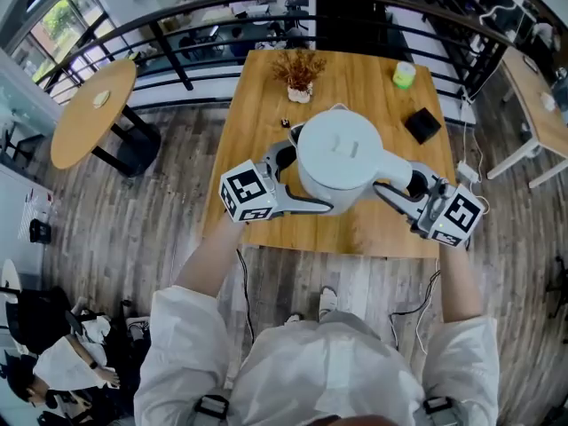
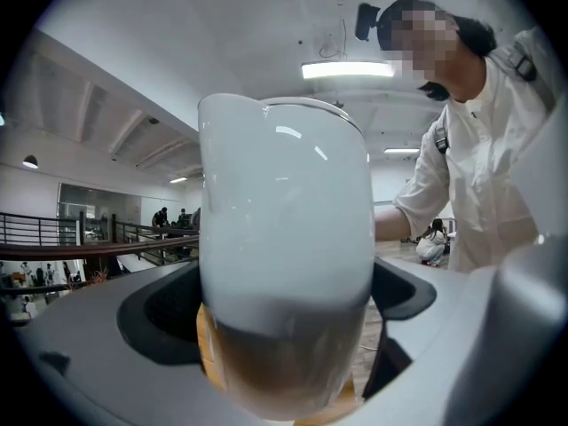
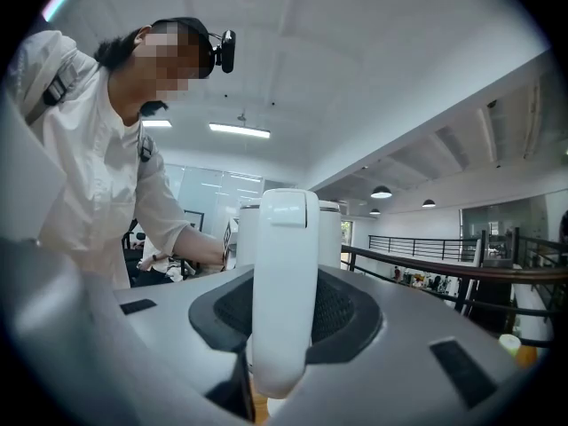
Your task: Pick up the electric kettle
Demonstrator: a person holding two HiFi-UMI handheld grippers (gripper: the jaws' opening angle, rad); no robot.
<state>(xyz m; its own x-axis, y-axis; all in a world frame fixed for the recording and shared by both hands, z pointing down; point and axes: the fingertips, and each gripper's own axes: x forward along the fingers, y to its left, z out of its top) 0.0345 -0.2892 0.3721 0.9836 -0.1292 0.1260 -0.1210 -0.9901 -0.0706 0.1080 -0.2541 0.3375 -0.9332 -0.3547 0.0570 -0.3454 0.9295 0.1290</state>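
- Below me there is a wooden table (image 1: pixel 364 236) on a floor of grey planks (image 1: pixel 160 220), beside a curved railing (image 1: pixel 160 20).
- My left gripper (image 1: pixel 297 180) has its jaws far apart and pressed on the round body of the white electric kettle (image 1: pixel 342 153); the left gripper view shows this body (image 2: pixel 284 264) filling the gap.
- My right gripper (image 1: pixel 399 183) has its jaws closer together, clamped on the kettle's handle (image 3: pixel 284 282).
- The kettle stands upright between both grippers, over the near half of the table.
- Further on the table lie a black box (image 1: pixel 422 124), a green cup (image 1: pixel 404 74) and a small vase of dried plants (image 1: pixel 299 74).
- A round table (image 1: pixel 93 114) stands far to the left.
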